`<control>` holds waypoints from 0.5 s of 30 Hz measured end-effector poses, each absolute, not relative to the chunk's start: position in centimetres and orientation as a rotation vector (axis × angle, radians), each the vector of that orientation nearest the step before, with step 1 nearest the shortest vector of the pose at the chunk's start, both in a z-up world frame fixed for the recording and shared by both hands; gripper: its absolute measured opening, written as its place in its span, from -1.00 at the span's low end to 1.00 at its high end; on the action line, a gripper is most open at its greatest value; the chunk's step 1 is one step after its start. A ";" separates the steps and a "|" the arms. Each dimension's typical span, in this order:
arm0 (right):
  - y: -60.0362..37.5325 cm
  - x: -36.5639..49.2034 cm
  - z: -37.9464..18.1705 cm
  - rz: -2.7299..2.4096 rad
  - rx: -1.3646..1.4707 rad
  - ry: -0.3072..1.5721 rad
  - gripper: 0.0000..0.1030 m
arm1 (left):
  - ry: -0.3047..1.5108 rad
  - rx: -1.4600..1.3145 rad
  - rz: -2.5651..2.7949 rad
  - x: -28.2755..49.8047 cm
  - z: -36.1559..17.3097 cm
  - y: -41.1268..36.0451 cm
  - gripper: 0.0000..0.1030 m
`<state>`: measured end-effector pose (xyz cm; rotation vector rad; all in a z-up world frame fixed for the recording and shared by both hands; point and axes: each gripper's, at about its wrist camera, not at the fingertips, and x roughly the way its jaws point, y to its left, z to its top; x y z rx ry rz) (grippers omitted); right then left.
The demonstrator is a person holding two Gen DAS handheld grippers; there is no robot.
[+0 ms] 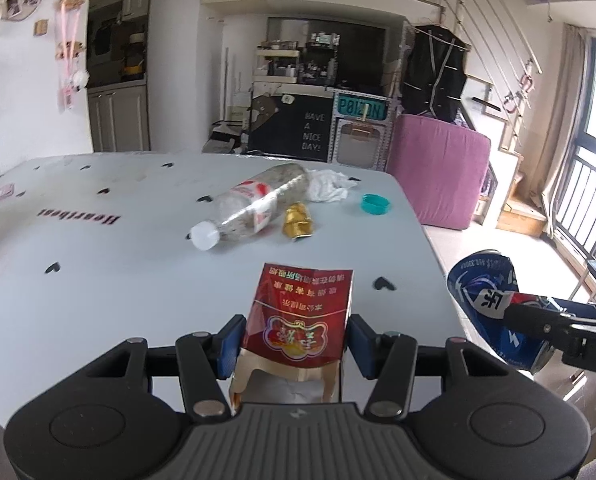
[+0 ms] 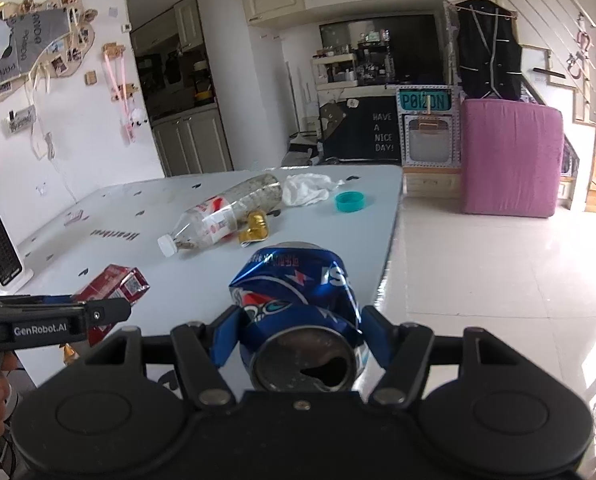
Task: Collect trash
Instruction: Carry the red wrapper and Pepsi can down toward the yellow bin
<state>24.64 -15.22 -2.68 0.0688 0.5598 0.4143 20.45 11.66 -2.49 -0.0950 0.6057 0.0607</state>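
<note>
**Two grippers holding trash above a littered table**

A bright living room is showing, with cupboards at the upper left of the frame and a pink mattress standing at the right. A pale grey table (image 1: pixel 97 280) is filling the lower middle of both views.

The left gripper (image 1: pixel 293 340) is gripping a torn red cigarette pack (image 1: pixel 302 312), its jaws pressing on both sides, low in the centre of the left view. The right gripper (image 2: pixel 298 340) is clamping a crushed blue can (image 2: pixel 298 292) the same way, the can's open top facing the camera. Both pieces appear lifted off the table, probably so they can be carried to a bin; none is visible.

More trash is lying mid-frame: a plastic bottle (image 1: pixel 249 208) on its side, a gold wrapper (image 1: pixel 297 222) touching it, a crumpled white tissue (image 1: pixel 328 186) at the bottle's far end, and a teal cap (image 1: pixel 375 204) just beside the tissue.
</note>
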 end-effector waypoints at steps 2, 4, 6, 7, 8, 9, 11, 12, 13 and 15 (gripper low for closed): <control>-16.4 24.3 -2.6 0.398 0.072 0.551 0.27 | 0.601 -0.085 0.045 20.6 -2.3 10.5 0.06; -17.8 24.1 -2.6 0.381 0.083 0.546 0.27 | 0.599 -0.070 0.023 20.8 -2.1 9.0 0.06; -19.5 23.9 -2.6 0.359 0.097 0.544 0.27 | 0.597 -0.060 0.001 21.0 -2.1 7.4 0.06; -20.2 23.8 -2.7 0.349 0.101 0.542 0.27 | 0.595 -0.054 -0.011 21.1 -2.1 6.5 0.06; -21.0 23.7 -2.7 0.337 0.108 0.541 0.27 | 0.595 -0.049 -0.024 21.2 -2.0 5.7 0.06; -21.9 23.6 -2.8 0.325 0.115 0.540 0.27 | 0.596 -0.043 -0.037 21.3 -2.0 4.9 0.06; -23.6 23.4 -3.1 0.304 0.129 0.540 0.27 | 0.599 -0.032 -0.068 21.7 -2.1 3.1 0.06; -24.3 23.3 -3.2 0.293 0.135 0.541 0.27 | 0.600 -0.024 -0.084 21.9 -2.1 2.2 0.06; -25.3 23.2 -3.5 0.280 0.140 0.541 0.27 | 0.601 -0.015 -0.099 22.0 -2.3 1.2 0.06; -26.9 23.0 -4.0 0.257 0.151 0.547 0.26 | 0.608 -0.003 -0.133 22.5 -2.6 -0.9 0.06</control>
